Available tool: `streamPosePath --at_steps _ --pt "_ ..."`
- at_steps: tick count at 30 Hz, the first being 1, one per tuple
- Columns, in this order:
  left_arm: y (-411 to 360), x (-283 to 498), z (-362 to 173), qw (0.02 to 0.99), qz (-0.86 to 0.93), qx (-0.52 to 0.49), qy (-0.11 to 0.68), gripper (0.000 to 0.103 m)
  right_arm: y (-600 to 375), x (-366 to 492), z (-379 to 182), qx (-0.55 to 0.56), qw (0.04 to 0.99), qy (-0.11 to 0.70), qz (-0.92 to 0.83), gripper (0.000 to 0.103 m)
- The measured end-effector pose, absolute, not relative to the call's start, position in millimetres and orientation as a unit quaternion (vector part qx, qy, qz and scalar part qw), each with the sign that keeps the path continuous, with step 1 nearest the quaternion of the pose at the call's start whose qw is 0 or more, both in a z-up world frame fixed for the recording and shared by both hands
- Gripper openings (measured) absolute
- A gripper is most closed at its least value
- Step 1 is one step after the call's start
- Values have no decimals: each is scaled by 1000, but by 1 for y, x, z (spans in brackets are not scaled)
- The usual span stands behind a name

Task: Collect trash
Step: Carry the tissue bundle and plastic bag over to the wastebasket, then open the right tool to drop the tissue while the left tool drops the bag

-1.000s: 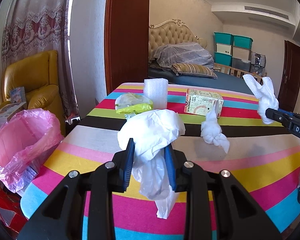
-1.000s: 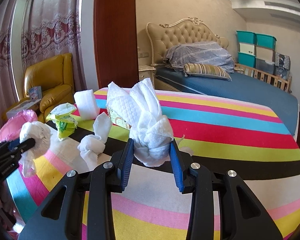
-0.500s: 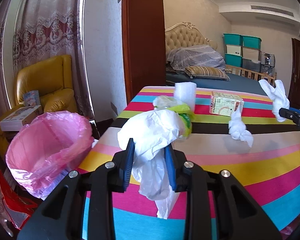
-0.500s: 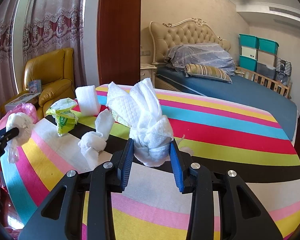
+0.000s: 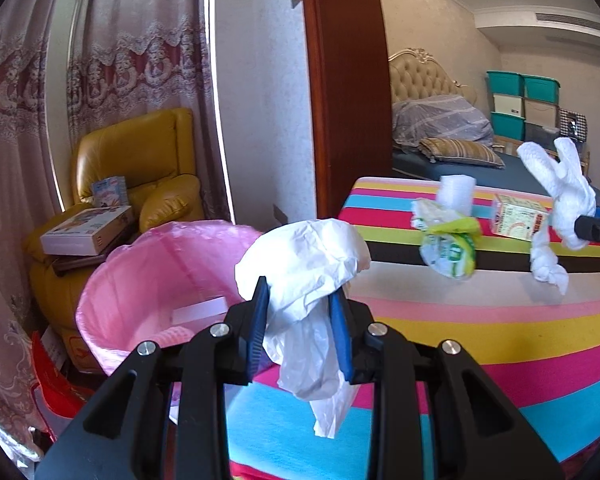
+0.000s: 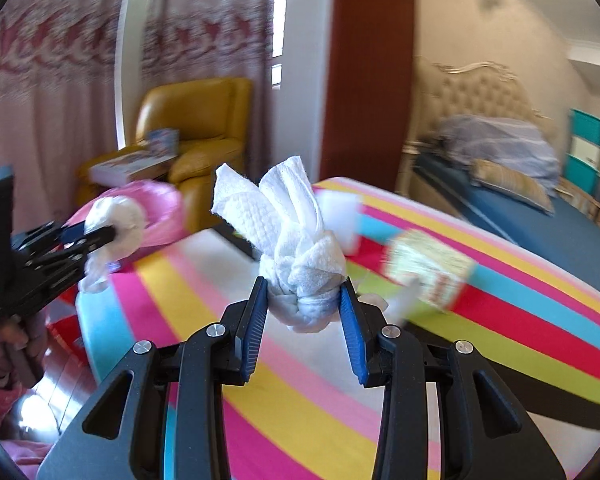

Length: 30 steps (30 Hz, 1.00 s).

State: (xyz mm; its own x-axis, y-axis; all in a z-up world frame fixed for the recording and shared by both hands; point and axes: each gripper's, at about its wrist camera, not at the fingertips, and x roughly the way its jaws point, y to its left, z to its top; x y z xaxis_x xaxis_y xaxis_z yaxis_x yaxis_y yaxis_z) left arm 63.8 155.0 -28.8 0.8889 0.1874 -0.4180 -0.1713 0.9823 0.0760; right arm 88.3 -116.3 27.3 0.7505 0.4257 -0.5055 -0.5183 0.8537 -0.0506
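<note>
My left gripper point(image 5: 300, 304) is shut on a crumpled white plastic bag point(image 5: 304, 264), held at the table's left edge beside the pink-lined trash bin point(image 5: 140, 280). My right gripper point(image 6: 305, 300) is shut on a knotted white paper towel point(image 6: 296, 248), held above the striped table point(image 6: 300, 380). The right gripper with its towel point(image 5: 564, 196) shows at the right of the left wrist view. The left gripper point(image 6: 100, 236) shows at the left of the right wrist view, in front of the bin point(image 6: 160, 208).
On the striped tablecloth point(image 5: 480, 320) lie a green-and-white wrapper point(image 5: 448, 248), a twisted white tissue point(image 5: 544, 264), a small printed carton point(image 5: 520, 220) and a white foam roll point(image 5: 456, 192). A yellow armchair point(image 5: 140, 168) with boxes stands behind the bin.
Both grippers swung left toward the bin, each still holding its trash. The left one now sits at the table edge beside the bin; the right wrist view is blurred from motion.
</note>
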Motion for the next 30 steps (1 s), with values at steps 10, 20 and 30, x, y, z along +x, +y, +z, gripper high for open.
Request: streamPosePath --at_steps 10,20,30 --pt "232 52 -25 963 145 -22 228 30 6 87 29 -153 875 265 374 36" --pt "297 55 -25 952 171 -53 247 31 107 105 39 -159 843 273 436 36" --pt "327 70 -29 948 176 -84 252 42 157 139 33 -147 836 291 443 58"
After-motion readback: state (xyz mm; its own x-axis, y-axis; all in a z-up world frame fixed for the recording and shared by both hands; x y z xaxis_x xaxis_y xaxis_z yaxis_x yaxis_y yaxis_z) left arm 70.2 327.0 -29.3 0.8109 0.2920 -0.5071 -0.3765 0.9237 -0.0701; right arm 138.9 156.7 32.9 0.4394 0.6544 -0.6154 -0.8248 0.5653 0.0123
